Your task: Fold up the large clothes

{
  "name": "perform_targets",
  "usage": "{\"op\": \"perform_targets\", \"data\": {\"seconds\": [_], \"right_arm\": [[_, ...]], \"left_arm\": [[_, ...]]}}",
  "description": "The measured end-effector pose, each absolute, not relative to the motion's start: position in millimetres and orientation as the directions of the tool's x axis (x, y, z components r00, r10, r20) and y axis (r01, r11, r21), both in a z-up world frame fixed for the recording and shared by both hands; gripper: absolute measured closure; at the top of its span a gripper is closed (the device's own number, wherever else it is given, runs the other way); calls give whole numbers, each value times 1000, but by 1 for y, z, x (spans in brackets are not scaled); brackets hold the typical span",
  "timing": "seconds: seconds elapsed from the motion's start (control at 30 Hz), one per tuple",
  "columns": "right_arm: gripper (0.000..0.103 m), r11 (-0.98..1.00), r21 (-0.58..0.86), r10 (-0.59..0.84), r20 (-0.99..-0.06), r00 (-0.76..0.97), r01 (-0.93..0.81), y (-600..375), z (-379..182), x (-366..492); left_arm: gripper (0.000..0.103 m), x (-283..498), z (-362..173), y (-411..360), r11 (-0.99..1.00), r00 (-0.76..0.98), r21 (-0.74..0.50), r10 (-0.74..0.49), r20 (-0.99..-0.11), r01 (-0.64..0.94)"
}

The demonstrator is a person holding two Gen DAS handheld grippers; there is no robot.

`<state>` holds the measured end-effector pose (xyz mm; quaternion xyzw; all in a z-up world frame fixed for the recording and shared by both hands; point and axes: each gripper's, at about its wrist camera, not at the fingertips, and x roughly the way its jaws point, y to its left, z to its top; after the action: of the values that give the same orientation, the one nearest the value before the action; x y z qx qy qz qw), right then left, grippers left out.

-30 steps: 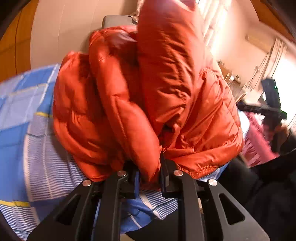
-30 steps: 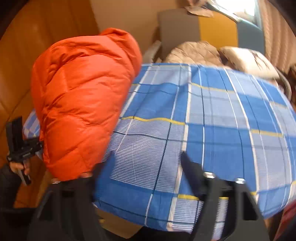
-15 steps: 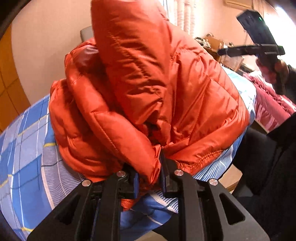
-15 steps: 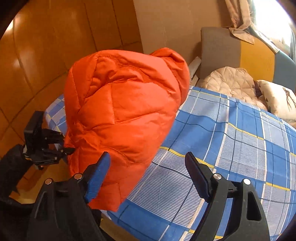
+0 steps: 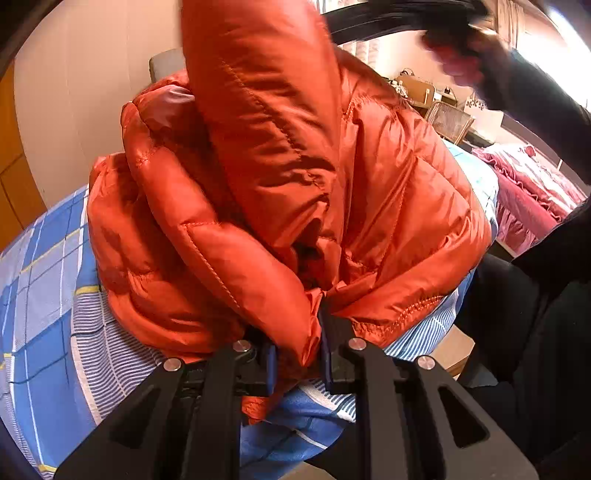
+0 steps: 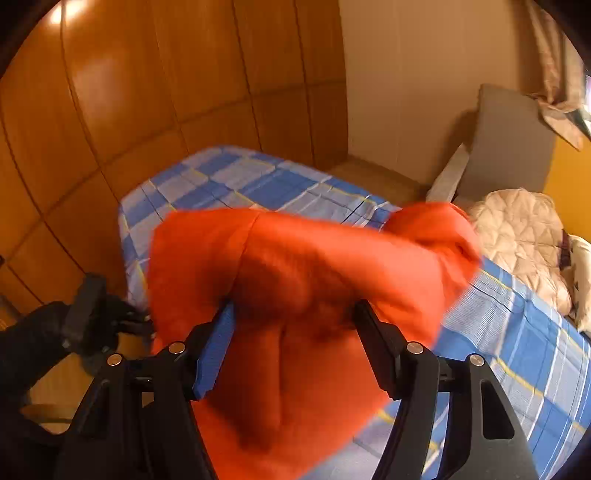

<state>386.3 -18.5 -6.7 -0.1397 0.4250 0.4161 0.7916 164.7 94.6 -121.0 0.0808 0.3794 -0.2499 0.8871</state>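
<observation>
An orange puffer jacket (image 5: 295, 192) is bunched up on the near edge of a bed with a blue checked sheet (image 5: 44, 295). My left gripper (image 5: 297, 350) is shut on a fold of the jacket's lower edge. In the right wrist view the jacket (image 6: 303, 280) is blurred and fills the space between the wide-apart jaws of my right gripper (image 6: 293, 332), which is open around its upper part. The right gripper and the hand holding it show blurred at the top right of the left wrist view (image 5: 443, 22).
The bed (image 6: 229, 181) runs back to a wood-panelled wall (image 6: 110, 92). A grey chair (image 6: 506, 136) and a cream quilt (image 6: 517, 236) lie beyond it. A pink bedspread (image 5: 532, 188) and a wire basket (image 5: 450, 122) are to the right. My dark-clothed body (image 5: 535, 332) stands close by.
My right gripper has swung over and down onto the top of the jacket, its open jaws now straddling it. The left gripper keeps its hold and has barely moved.
</observation>
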Motion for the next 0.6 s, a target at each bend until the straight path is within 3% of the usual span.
{"op": "perform_targets", "data": {"seconds": [0.17, 0.37, 0.5, 0.6], "right_arm": [[30, 631, 110, 396, -897, 197, -768, 39, -57, 420], [28, 683, 48, 301, -928, 221, -729, 87, -107, 434], [28, 700, 68, 328, -915, 235, -711, 72, -99, 429], [19, 727, 182, 450, -855, 260, -662, 32, -73, 418]], "left_arm": [[86, 170, -130, 108, 868, 582, -99, -407, -704, 487], [86, 171, -135, 129, 897, 601, -140, -390, -698, 419], [86, 170, -136, 129, 902, 596, -135, -377, -709, 411], [86, 169, -136, 130, 904, 598, -145, -378, -707, 401]]}}
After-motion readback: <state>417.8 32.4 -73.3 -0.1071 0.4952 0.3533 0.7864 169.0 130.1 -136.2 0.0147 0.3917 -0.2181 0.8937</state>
